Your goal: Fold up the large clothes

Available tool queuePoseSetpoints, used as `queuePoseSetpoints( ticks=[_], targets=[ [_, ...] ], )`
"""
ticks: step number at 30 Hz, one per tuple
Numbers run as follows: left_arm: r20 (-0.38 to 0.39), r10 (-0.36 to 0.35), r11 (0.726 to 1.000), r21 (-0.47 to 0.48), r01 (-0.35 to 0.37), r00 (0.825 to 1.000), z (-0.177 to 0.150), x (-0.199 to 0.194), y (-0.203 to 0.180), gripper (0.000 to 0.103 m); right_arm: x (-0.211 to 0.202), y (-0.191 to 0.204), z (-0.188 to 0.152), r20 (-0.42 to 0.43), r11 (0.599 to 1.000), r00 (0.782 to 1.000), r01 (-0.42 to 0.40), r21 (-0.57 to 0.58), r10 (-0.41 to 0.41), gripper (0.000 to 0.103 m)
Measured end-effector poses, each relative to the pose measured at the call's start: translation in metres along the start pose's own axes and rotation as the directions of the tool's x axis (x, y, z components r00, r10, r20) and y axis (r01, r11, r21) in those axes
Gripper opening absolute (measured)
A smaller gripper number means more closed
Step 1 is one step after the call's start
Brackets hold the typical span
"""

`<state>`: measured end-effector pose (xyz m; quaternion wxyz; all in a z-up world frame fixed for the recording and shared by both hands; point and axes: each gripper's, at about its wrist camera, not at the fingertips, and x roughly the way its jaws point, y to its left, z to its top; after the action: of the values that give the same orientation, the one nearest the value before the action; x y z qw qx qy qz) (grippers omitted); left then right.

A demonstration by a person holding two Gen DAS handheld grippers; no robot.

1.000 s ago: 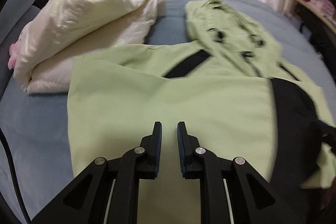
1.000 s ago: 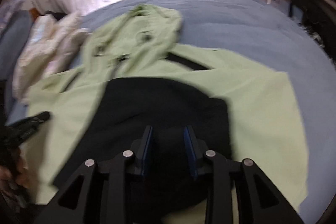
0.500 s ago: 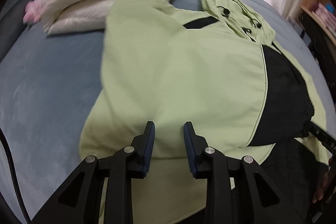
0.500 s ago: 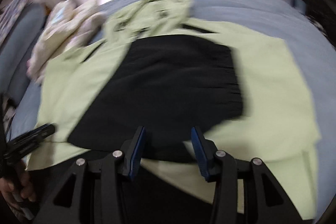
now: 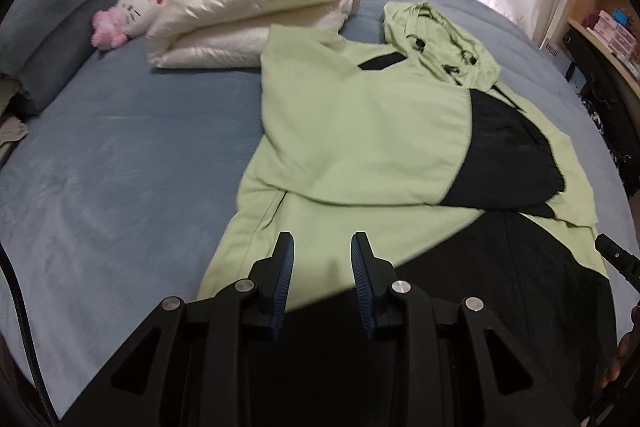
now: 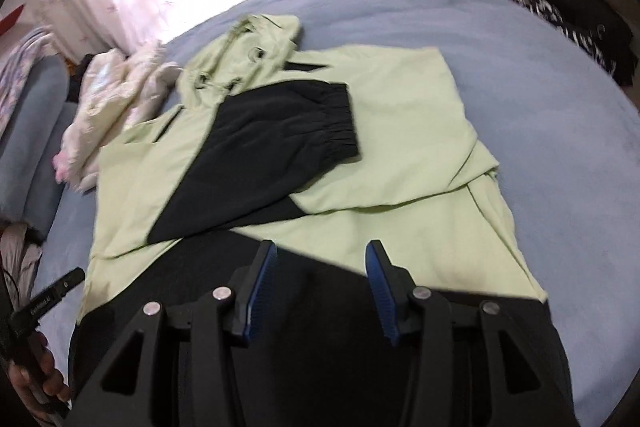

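A light green hooded jacket (image 5: 360, 131) with black panels is being shown spread flat on the blue bed (image 5: 120, 155), both sleeves folded across its body, the hood lying toward the curtains. The left gripper (image 5: 322, 255) is being held parted and empty above the hem; the right gripper's (image 6: 320, 267) jaws are being opened, nothing between them.
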<state>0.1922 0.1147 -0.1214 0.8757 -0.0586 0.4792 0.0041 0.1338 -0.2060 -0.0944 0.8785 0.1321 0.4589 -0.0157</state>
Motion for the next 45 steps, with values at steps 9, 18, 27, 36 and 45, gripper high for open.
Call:
queuePoseSetpoints(
  ticks=[9, 18, 27, 36, 45],
  targets=[
    [0.066, -0.001, 1.0, -0.003, 0.001, 0.998, -0.041, -0.077, 0.006, 0.038, -0.069, 0.025, -0.033, 0.081, 0.997, 0.996, -0.031, -0.076, 0.037, 0.055],
    [0.088, 0.009, 1.0, 0.025, -0.012, 0.996, -0.074, -0.112, 0.012, 0.04, -0.109, 0.033, -0.068, 0.109, 0.988, 0.993, -0.024, -0.151, 0.041, 0.056],
    [0.08, 0.025, 0.999, 0.024, -0.027, 0.996, -0.098, -0.125, 0.023, 0.044, -0.123, 0.012, -0.092, 0.102, 0.988, 0.995, 0.013, -0.155, 0.003, 0.056],
    [0.035, 0.072, 0.997, 0.017, -0.072, 0.997, -0.121, -0.119, 0.053, 0.052, -0.134, -0.029, -0.108, 0.094, 0.992, 0.994, 0.066, -0.112, -0.055, 0.056],
    [-0.091, -0.138, 0.988, -0.08, 0.13, 0.986, -0.139, -0.089, 0.117, 0.052, -0.131, -0.095, -0.126, 0.02, 0.994, 0.995, 0.095, -0.051, -0.094, 0.056]
  ],
)
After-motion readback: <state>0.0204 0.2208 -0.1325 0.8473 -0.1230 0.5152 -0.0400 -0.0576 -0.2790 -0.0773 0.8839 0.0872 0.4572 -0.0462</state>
